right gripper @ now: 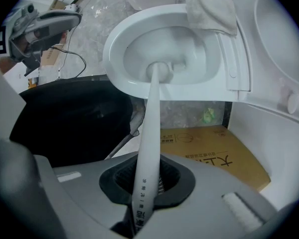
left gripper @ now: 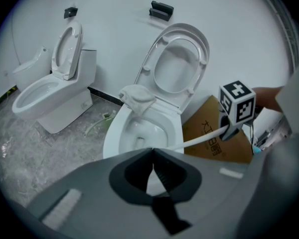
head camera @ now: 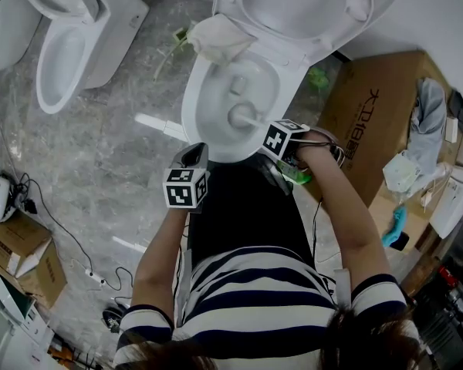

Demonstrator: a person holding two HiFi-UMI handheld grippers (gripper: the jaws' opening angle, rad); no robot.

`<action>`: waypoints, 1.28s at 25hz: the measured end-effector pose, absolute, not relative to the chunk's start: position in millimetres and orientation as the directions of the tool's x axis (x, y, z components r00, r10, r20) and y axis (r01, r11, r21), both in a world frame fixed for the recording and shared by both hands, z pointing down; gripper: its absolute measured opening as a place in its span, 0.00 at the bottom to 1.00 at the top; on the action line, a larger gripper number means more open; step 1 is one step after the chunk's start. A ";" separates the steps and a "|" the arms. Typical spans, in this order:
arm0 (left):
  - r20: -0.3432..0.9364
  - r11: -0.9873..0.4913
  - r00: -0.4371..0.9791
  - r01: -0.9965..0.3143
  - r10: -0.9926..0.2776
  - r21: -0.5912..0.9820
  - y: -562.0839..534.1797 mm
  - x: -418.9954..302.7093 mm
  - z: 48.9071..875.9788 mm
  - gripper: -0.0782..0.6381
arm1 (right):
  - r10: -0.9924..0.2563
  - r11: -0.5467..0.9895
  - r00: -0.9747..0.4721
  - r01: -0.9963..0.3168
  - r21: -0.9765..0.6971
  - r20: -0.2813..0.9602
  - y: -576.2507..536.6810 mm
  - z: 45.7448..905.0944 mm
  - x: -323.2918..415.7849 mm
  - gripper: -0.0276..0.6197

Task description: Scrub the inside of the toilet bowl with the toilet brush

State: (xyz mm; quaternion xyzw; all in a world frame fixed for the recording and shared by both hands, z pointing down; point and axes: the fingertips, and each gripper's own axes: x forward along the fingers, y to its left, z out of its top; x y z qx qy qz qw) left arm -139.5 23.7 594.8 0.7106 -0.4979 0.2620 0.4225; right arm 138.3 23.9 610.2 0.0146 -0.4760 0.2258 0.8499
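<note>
The white toilet bowl [head camera: 216, 106] stands open with its lid up, and a crumpled cloth [head camera: 216, 37] lies on the rim by the hinge. The white brush's head [head camera: 239, 116] sits low inside the bowl [right gripper: 189, 49], and its handle [right gripper: 148, 143] runs back between my right gripper's [right gripper: 145, 183] jaws, which are shut on it. In the head view the right gripper [head camera: 272, 133] hangs at the bowl's near right rim. My left gripper [head camera: 191, 156] hovers just before the bowl's front edge. Its jaws [left gripper: 153, 156] are shut and empty. The brush handle [left gripper: 199, 139] crosses in front of them.
A second toilet [head camera: 69, 45] stands to the left on the marble floor. A flat cardboard box [head camera: 378, 114] leans at the right of the bowl. Cables [head camera: 69, 237] and small cartons [head camera: 19, 257] lie at the lower left. The person's dark lap presses against the bowl's front.
</note>
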 end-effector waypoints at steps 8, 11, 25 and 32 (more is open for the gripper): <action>0.796 -0.132 0.354 -0.934 -0.491 0.333 26.5 -143.7 594.6 0.11 | 0.467 0.836 0.312 -0.461 -0.298 0.827 51.8 612.0 120.6 0.09; 0.798 -0.130 0.351 -0.935 -0.490 0.331 25.7 -143.6 593.9 0.11 | 0.493 0.810 0.263 -0.488 -0.326 0.829 59.5 615.8 111.0 0.09; 0.799 -0.132 0.335 -0.941 -0.500 0.312 27.6 -139.5 590.4 0.11 | 0.477 0.763 0.125 -0.550 -0.339 0.870 53.7 634.7 69.7 0.09; 0.799 -0.126 0.323 -0.945 -0.507 0.302 29.3 -137.1 590.7 0.11 | 0.414 0.781 0.090 -0.547 -0.302 0.906 27.8 646.3 68.1 0.09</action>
